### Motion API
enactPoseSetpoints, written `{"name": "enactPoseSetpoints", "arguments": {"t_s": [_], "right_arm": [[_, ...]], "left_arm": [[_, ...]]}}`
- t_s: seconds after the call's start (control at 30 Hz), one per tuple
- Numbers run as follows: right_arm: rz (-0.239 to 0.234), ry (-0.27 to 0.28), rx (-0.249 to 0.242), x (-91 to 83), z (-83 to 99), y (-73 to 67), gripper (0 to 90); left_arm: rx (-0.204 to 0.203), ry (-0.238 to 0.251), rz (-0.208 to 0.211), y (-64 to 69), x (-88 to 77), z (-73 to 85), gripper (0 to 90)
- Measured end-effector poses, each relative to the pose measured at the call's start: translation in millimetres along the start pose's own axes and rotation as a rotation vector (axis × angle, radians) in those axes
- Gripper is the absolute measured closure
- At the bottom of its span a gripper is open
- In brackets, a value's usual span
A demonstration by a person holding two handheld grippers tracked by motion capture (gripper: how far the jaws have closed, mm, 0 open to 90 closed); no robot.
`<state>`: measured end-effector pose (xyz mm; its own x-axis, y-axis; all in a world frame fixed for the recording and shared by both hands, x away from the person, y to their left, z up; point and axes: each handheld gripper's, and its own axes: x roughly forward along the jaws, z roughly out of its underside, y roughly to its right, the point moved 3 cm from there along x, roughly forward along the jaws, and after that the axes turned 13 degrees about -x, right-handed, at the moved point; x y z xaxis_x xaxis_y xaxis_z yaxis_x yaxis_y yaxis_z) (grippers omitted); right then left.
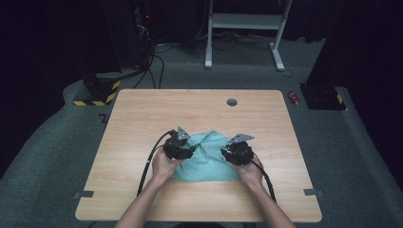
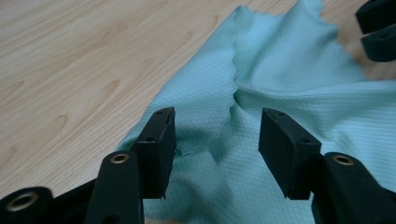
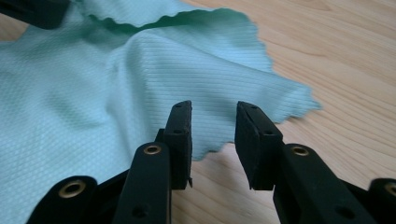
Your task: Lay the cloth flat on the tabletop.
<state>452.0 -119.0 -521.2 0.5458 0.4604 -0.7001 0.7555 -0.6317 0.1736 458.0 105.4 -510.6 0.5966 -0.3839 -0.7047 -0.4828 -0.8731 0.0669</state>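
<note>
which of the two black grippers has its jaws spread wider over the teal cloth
The left gripper: its jaws stand wide apart above a fold of the teal waffle-weave cloth. The right gripper shows a narrower gap, at the cloth's scalloped edge.

A light wooden desk (image 1: 142, 114) with a round grey cable port (image 1: 232, 102) stands on grey carpet (image 1: 57, 142). Beyond the desk is a white metal frame (image 1: 244, 21), with black cables (image 1: 157, 61) to its left. Yellow-and-black striped bases (image 1: 97, 95) sit beside the desk's far corners. The room behind is dark.
</note>
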Motion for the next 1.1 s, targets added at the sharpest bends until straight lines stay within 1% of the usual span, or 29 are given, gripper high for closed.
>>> {"name": "enactPoseSetpoints", "arguments": {"t_s": [0.03,0.1,0.17,0.2,0.23,0.3,0.33,0.37,0.43,0.47,0.5,0.6,0.63,0.67,0.8,0.83,0.87,0.93,1.0,1.03,1.1], "right_arm": [[0.0,0.002,-0.007,3.1,-2.2,-2.7,65.5],[0.004,0.0,-0.005,4.9,-2.8,-3.1,65.3],[0.009,-0.02,0.008,10.2,-2.2,-1.7,65.3],[0.011,-0.042,0.012,14.6,-0.6,-1.1,66.6],[0.011,-0.042,0.012,14.6,-0.6,-1.1,66.6],[0.011,-0.06,0.001,17.4,0.7,-1.8,70.7],[0.008,-0.066,-0.016,18.3,0.9,-3.3,75.8],[0.008,-0.066,-0.016,18.3,0.9,-3.3,75.8],[-0.002,-0.067,-0.026,18.6,-0.1,-5.4,82.9],[-0.004,-0.069,-0.043,18.8,-0.8,-6.0,86.1],[-0.007,-0.074,-0.053,19.1,-1.7,-6.8,88.6],[-0.012,-0.082,-0.059,19.2,-2.7,-6.2,90.0],[-0.011,-0.084,-0.063,19.0,-2.7,-6.0,90.0],[-0.01,-0.087,-0.067,18.3,-2.6,-5.8,90.0],[-0.008,-0.076,-0.065,11.8,-4.1,-2.7,90.0],[-0.004,-0.073,-0.068,9.5,-4.9,-1.4,90.0],[0.001,-0.071,-0.071,6.6,-5.7,0.7,90.0],[0.007,-0.07,-0.067,2.0,-5.8,5.8,89.9],[0.007,-0.069,-0.069,1.2,-5.2,7.7,90.0],[0.008,-0.084,-0.074,1.3,-2.6,11.2,89.9],[0.01,-0.093,-0.074,1.7,-1.5,12.3,89.8]], "left_arm": [[-0.001,-0.005,-0.003,0.2,2.5,0.2,47.6],[0.005,-0.01,-0.03,-0.1,8.5,0.4,48.6],[-0.003,-0.015,-0.051,-1.1,11.9,0.2,51.3],[-0.007,-0.015,-0.062,-1.9,13.1,0.0,54.3],[-0.009,-0.015,-0.067,-2.7,13.8,-0.2,54.3],[-0.014,-0.018,-0.074,-4.7,15.3,-0.1,60.1],[-0.018,-0.023,-0.077,-6.1,16.1,0.1,65.6],[-0.022,-0.027,-0.074,-7.2,16.9,0.4,65.6],[-0.03,-0.04,-0.078,-10.0,19.1,1.6,71.3],[-0.037,-0.047,-0.078,-11.6,20.5,2.5,73.4],[-0.035,-0.051,-0.078,-13.0,21.0,2.7,76.2],[-0.053,-0.053,-0.065,-15.7,20.8,3.2,85.5],[-0.054,-0.05,-0.06,-16.6,19.6,2.7,87.1],[-0.065,-0.039,-0.05,-17.2,18.1,1.8,87.8],[-0.093,-0.009,-0.032,-21.6,12.8,-1.1,88.4],[-0.118,0.001,-0.017,-23.7,11.2,-1.9,88.4],[-0.132,0.008,-0.007,-24.9,10.5,-2.3,88.3],[-0.181,0.019,0.027,-28.1,8.1,-3.3,88.0],[-0.211,0.029,0.045,-31.2,6.0,-4.2,87.8],[-0.209,0.03,0.045,-32.3,5.6,-4.4,87.5],[-0.21,0.027,0.043,-34.1,5.6,-4.0,87.5]]}}
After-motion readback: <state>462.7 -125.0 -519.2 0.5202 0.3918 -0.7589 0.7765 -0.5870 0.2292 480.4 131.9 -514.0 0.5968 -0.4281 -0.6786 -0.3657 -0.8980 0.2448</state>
